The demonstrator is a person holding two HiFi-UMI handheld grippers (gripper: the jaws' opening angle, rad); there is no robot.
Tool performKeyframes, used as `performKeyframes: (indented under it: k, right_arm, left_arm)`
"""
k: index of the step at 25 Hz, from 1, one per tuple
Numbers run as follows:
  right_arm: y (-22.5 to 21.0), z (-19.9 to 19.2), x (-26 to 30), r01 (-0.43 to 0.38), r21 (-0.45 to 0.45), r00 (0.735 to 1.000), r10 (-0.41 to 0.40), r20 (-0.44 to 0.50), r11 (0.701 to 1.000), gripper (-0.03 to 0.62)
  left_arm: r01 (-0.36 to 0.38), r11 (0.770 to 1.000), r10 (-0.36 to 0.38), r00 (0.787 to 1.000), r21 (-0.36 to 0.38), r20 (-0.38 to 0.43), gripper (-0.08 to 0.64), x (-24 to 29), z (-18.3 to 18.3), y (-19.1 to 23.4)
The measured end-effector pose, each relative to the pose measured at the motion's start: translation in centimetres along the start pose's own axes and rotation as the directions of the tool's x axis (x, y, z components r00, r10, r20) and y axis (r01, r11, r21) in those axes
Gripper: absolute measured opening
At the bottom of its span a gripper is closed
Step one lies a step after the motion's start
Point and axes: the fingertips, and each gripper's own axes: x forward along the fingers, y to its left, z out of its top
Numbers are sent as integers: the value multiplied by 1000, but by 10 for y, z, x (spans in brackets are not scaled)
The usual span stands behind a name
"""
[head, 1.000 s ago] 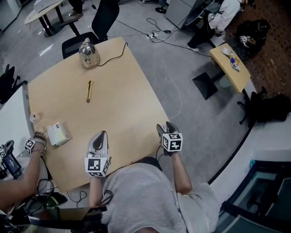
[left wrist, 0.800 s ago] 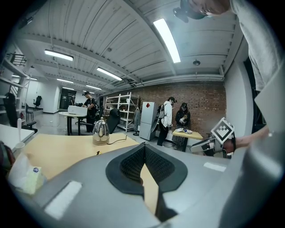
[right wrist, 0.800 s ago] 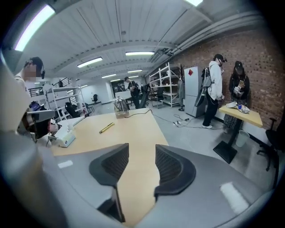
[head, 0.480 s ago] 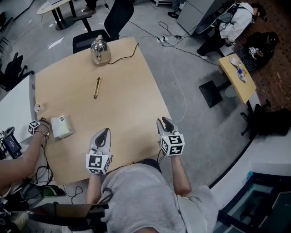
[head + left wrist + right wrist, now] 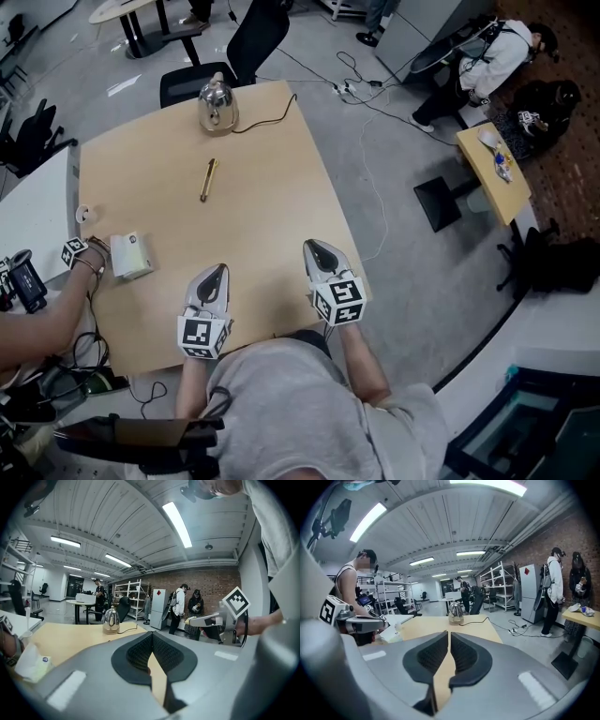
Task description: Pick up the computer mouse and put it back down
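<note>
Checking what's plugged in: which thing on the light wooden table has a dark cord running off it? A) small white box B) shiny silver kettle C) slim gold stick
B: a dark cord trails from the shiny silver kettle toward the far corner of the light wooden table.

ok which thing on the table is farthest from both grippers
The shiny metal kettle, at the table's far edge with a black cord; the gold pen and white box lie nearer.

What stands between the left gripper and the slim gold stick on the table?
Nothing visible does: only bare tan wooden table lies between the left gripper and the slim gold stick. No computer mouse shows.
</note>
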Motion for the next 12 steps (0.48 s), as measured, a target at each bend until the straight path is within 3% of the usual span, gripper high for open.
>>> performKeyframes:
  k: [12]
  right_arm:
    - [69, 6, 2, -146, -41, 988, 148, 35, 988, 6]
  left_arm:
    - [-10, 1000, 10, 1000, -3, 6, 20, -10, -2, 5]
